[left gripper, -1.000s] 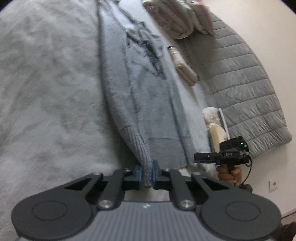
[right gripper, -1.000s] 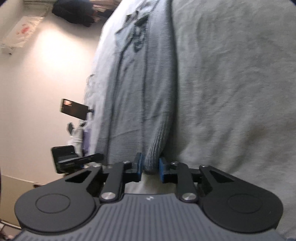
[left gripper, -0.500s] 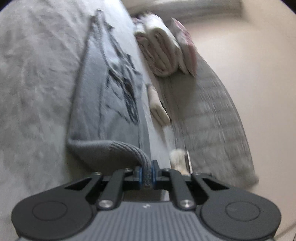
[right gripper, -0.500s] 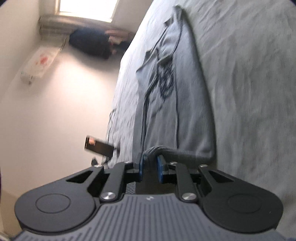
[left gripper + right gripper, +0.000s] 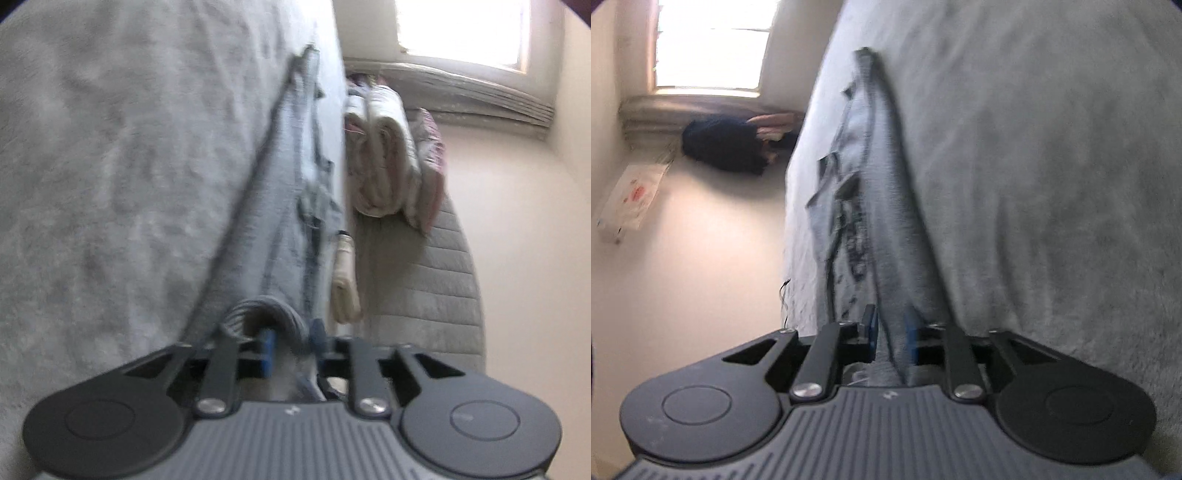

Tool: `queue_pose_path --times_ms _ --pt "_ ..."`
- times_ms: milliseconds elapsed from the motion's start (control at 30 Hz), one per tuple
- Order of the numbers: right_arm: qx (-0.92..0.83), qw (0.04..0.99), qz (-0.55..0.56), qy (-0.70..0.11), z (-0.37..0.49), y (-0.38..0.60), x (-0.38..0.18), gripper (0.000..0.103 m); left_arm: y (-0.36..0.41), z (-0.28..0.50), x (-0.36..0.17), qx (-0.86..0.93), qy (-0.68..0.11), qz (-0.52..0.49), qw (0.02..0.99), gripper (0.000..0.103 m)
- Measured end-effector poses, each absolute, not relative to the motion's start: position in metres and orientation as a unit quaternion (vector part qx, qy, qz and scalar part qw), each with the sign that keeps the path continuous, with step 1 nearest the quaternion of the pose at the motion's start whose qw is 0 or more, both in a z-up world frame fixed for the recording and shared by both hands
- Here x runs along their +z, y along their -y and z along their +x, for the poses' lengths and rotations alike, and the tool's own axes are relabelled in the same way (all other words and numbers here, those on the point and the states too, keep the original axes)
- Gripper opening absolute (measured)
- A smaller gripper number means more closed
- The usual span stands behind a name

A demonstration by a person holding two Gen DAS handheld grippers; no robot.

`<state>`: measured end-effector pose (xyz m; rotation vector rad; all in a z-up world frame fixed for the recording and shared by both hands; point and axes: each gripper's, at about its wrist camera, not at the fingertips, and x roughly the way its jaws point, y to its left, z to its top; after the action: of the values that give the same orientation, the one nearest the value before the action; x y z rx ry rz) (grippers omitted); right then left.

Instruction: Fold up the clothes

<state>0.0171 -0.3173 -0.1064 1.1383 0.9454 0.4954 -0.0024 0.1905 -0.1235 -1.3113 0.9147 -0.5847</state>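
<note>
The grey sweater (image 5: 284, 221) lies stretched on the fuzzy grey blanket (image 5: 110, 166), running from the lower centre toward the top of both views. The left gripper (image 5: 291, 345) has just been opening: its jaws are spread, with the ribbed hem looped loosely between them. The right gripper (image 5: 892, 334) has also just been opening, its jaws parted with the sweater's edge between them, no longer pinched.
</note>
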Motion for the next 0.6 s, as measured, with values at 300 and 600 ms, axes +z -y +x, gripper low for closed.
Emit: queue_pose_path --times_ms 300,600 --pt "0.260 0.786 0.377 -0.414 -0.007 0.297 -0.073 0.038 -0.192 -0.007 -0.081 -0.279 -0.363 -0.481 0.747 0.044" --pt "0.300 0.820 0.243 -0.422 -0.011 0.268 -0.074 0.037 -0.168 0.001 -0.072 -0.247 -0.374 -0.315 0.837 0.044"
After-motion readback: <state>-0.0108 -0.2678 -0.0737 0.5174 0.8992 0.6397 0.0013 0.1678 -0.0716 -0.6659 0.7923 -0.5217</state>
